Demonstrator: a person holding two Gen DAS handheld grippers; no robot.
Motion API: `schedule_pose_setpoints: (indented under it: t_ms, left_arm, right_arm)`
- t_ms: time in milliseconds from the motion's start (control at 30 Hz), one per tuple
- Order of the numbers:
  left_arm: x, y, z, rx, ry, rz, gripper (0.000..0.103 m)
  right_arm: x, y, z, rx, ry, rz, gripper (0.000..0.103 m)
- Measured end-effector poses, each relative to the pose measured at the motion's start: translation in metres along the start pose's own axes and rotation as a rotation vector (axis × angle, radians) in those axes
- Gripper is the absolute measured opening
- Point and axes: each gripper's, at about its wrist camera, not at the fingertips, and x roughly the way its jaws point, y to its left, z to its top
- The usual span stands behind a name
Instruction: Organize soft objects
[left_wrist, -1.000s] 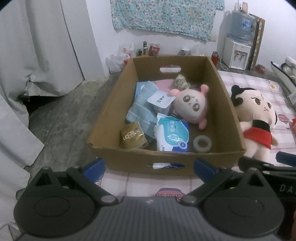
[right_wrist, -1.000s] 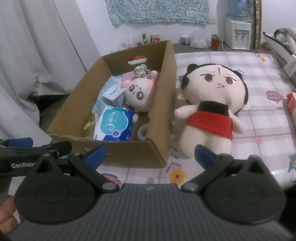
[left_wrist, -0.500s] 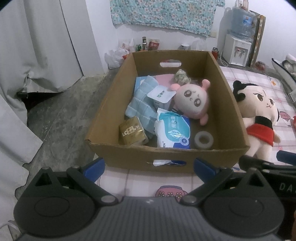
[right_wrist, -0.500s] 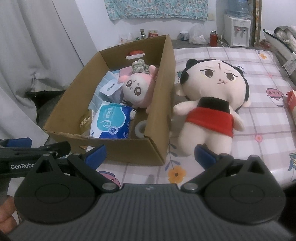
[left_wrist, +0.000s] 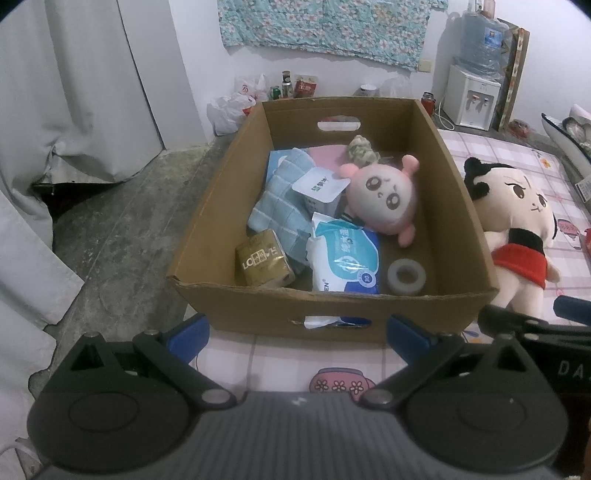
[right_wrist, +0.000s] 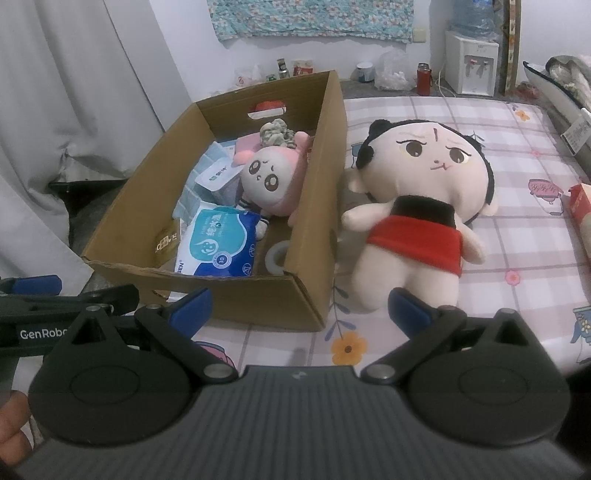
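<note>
Currently, the cardboard box (left_wrist: 334, 317) is sitting on the checked mattress (right_wrist: 517, 122). The black-haired plush doll (right_wrist: 417, 206) is lying just beside its right wall. The pink plush (left_wrist: 384, 195) and wet-wipes pack (left_wrist: 343, 258) are resting inside. The left gripper (left_wrist: 297, 330) and right gripper (right_wrist: 299, 306) are hovering near it, jaws apart, gripping nothing.

Both tongs (left_wrist: 297, 328) (right_wrist: 299, 306) raised, tilted down twd box (left_wrist: 332, 317).
</note>
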Motion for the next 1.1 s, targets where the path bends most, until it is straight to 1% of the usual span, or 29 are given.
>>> schedule_pose_setpoints:
  t_ms: [1100]
  left_arm:
    - [0.0000,-0.0030,0.0002,0.004,0.003,-0.006,0.103]
  right_arm:
    - [-0.0021,-0.0003,0.0002,0.000,-0.002,-0.002,0.102]
